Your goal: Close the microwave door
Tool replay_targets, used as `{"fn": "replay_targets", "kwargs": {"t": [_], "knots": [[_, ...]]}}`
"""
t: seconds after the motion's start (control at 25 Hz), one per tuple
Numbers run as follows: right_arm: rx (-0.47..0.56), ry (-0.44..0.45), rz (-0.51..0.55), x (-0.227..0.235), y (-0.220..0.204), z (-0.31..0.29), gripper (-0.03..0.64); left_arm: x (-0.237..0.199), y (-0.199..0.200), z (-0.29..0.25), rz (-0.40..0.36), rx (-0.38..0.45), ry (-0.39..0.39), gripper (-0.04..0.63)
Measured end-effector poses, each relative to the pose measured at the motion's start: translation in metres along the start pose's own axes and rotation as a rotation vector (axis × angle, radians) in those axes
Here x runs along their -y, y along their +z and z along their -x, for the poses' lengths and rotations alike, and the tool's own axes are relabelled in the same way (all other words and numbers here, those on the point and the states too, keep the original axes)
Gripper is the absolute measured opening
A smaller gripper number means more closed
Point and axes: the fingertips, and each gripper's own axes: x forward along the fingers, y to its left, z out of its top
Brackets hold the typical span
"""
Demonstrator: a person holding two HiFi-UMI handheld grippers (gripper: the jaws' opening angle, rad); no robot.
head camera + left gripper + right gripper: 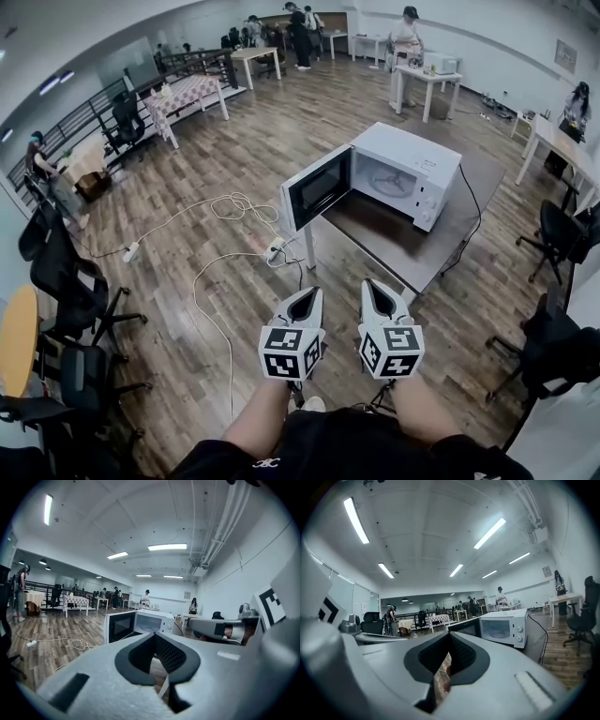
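**Microwave door standing open, both grippers closed and empty**

The white microwave [412, 173] is sitting on a dark table [469, 211]. Its door [317, 187] is hanging wide open, jutting out past the table's left edge. Both grippers are hovering side by side close to the person's body, short of the table's near corner and well apart from the door. The left gripper [307, 296] is pressing its jaws together on nothing, and the right gripper [377, 289] is doing the same. White cables [234, 206] are lying looped on the wooden floor [281, 122] beside the table.
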Motion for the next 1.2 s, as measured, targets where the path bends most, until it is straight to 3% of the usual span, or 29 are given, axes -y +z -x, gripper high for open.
{"fn": "replay_targets", "kwargs": {"t": [0.32, 0.76, 1.2], "knots": [[-0.001, -0.033, -0.003, -0.023, -0.002, -0.034, 0.008, -0.041, 0.006, -0.005, -0.009, 0.002, -0.024, 0.011], [-0.013, -0.06, 0.077, -0.057, -0.012, -0.074, 0.008, -0.095, 0.013, -0.016, 0.001, 0.012, -0.056, 0.011], [-0.037, -0.027, 0.06, -0.051, -0.017, -0.143, 0.008, -0.143, 0.015, -0.054, 0.012, -0.001, -0.001, 0.011]]}}
